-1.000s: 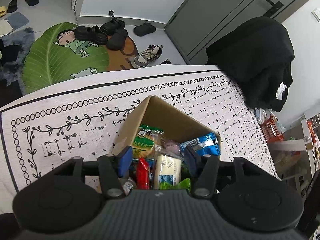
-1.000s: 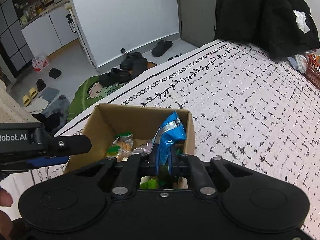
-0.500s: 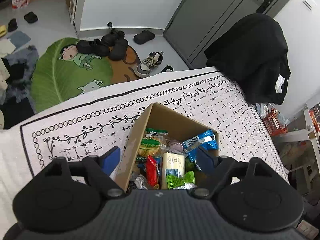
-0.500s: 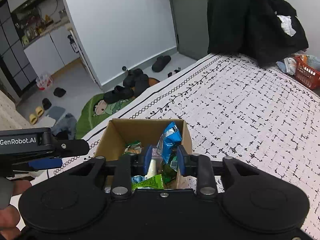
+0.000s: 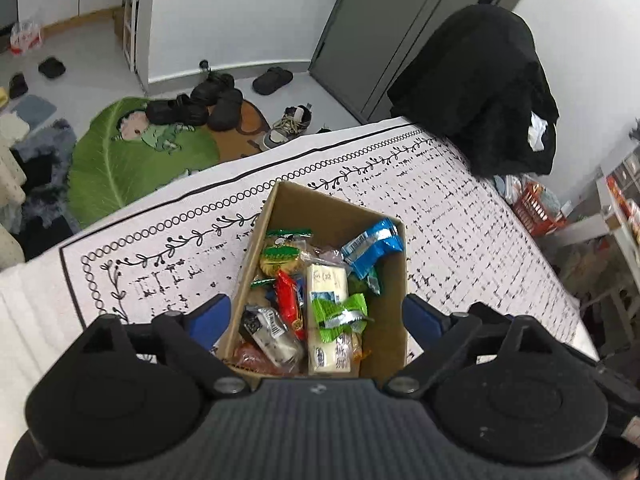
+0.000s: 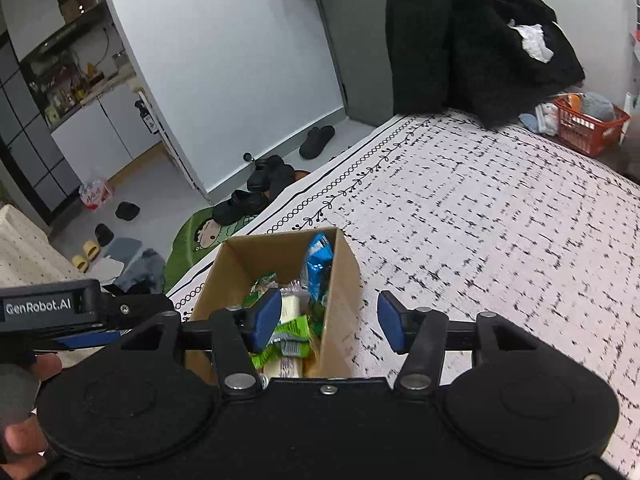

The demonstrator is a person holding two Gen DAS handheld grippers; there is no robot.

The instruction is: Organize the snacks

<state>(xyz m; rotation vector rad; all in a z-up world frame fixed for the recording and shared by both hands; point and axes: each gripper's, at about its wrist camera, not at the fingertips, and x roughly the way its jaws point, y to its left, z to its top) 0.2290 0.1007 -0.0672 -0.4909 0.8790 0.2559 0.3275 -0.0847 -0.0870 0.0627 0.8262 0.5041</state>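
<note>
Now both grippers, L (image 5: 316, 318) & R (image 6: 328, 322), wide open, empty, above snack box (image 5: 394, 280).

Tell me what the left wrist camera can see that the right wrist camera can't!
Only the left wrist view shows the red snack packet, the black-and-white packet near the box's close end, and a laced sneaker on the floor.

Only the right wrist view shows the left gripper from the side, a hand holding it, the kitchen shelves, and yellow slippers.

Both show the cardboard box on the patterned cloth, the blue packet, the green packet, and the black coat. Both jaws stand open.
</note>
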